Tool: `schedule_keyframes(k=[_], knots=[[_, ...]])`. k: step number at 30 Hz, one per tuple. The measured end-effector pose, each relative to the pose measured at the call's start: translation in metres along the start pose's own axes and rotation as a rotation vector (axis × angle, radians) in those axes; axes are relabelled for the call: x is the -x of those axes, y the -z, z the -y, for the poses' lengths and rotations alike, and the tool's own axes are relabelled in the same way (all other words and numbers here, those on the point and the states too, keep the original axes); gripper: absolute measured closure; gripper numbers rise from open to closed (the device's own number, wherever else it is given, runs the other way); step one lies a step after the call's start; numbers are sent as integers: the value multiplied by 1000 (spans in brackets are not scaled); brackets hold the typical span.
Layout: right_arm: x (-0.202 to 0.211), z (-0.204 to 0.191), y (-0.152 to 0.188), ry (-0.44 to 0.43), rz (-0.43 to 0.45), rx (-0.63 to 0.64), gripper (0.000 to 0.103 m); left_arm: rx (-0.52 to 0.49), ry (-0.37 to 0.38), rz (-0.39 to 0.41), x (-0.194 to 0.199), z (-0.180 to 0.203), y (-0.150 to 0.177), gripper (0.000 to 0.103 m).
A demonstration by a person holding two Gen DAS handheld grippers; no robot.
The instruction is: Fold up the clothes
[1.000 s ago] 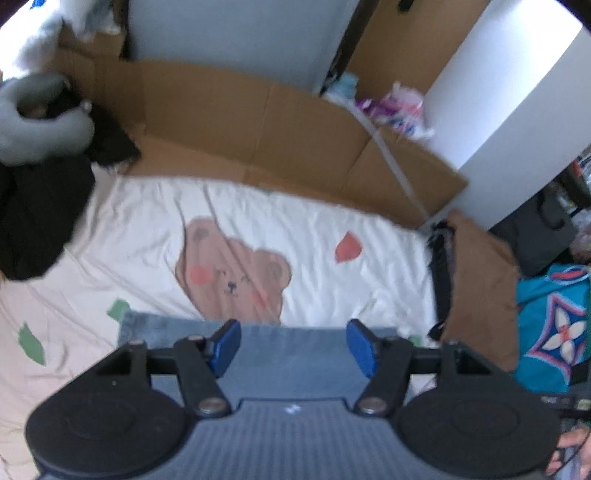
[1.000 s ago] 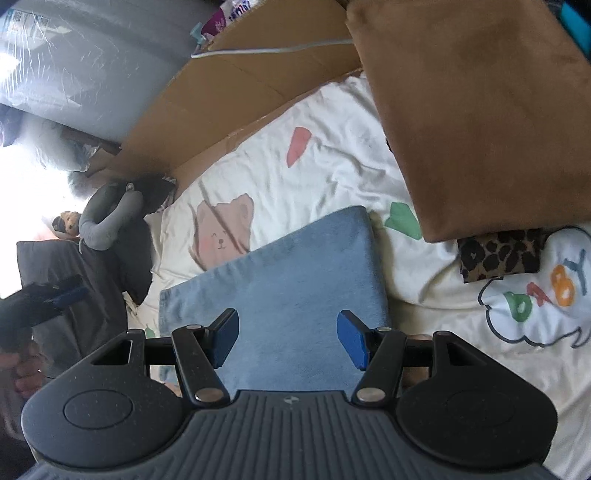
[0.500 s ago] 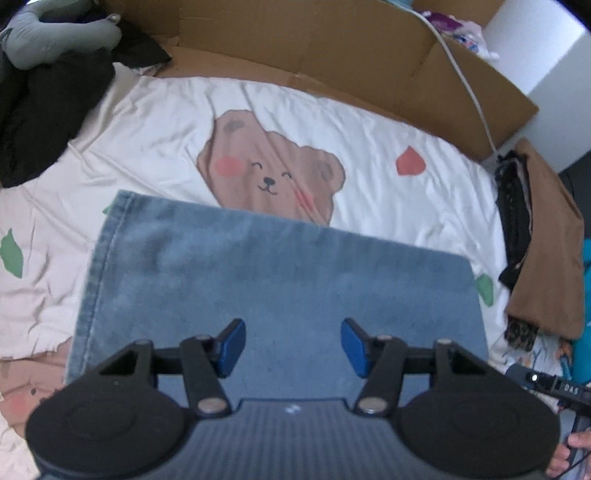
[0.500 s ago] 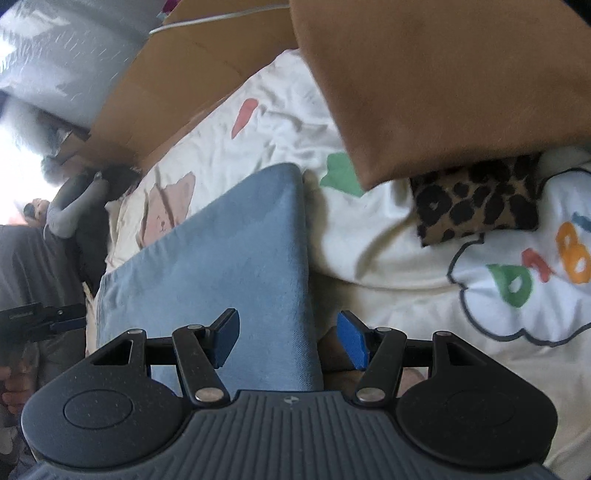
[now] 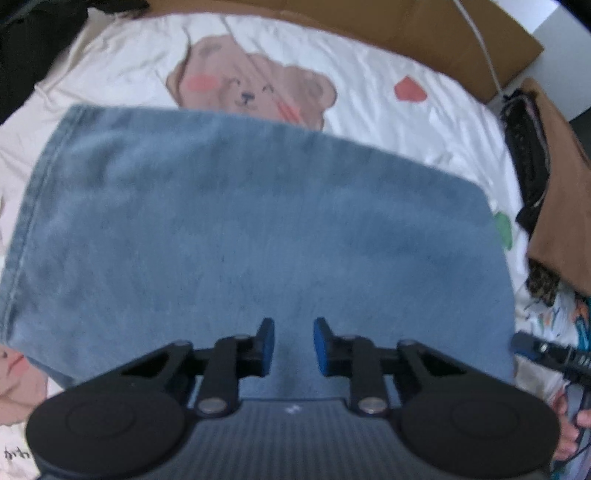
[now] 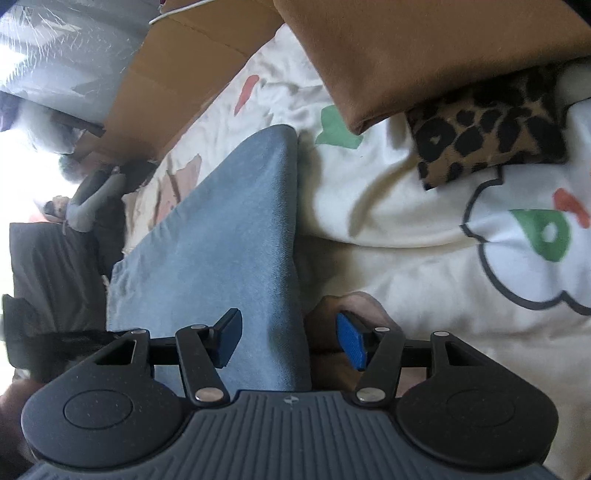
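Note:
A folded blue denim garment (image 5: pixel 258 229) lies flat on the cartoon-print bedsheet (image 5: pixel 369 92). My left gripper (image 5: pixel 293 345) points steeply down over the garment's near middle. Its jaws are closing and only a narrow gap is left. Denim shows in that gap, and the pads do not visibly pinch it. In the right wrist view the same denim garment (image 6: pixel 236 229) runs away to the upper left. My right gripper (image 6: pixel 290 339) stands open astride its near right edge, with one finger over the cloth and the other over the bedsheet (image 6: pixel 369 229).
A brown folded garment (image 6: pixel 424 48) and a leopard-print piece (image 6: pixel 487 125) lie to the right of the denim. Flattened cardboard (image 5: pixel 406 26) lines the far side of the bed. Dark clothes (image 5: pixel 524 147) sit at the right edge, a grey neck pillow (image 6: pixel 92 199) at the far left.
Both grippers have dropped close to the denim, which now fills far more of each view. The left jaws have narrowed sharply. The right jaws have stayed wide.

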State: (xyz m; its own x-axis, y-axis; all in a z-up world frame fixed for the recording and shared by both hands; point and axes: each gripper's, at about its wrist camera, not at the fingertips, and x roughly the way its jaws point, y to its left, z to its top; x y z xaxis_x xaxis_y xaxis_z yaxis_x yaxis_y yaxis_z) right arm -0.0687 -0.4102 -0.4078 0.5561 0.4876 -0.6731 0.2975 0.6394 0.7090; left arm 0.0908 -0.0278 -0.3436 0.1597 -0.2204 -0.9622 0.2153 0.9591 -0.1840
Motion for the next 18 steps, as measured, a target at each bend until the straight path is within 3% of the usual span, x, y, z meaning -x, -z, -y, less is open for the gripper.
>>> schedule_keyframes(k=[12,15,18], knots=[[-19,7,4,-103,-44,-8,43,45,-29,-14,-5,-7,23,83],[-20,8,6,-144,-57,-31,54,47,-37,-29,-9,-8,26,84],[-16,3,10,-202,-63,-11,55,50,-50,-47,-14,-5,27,84]])
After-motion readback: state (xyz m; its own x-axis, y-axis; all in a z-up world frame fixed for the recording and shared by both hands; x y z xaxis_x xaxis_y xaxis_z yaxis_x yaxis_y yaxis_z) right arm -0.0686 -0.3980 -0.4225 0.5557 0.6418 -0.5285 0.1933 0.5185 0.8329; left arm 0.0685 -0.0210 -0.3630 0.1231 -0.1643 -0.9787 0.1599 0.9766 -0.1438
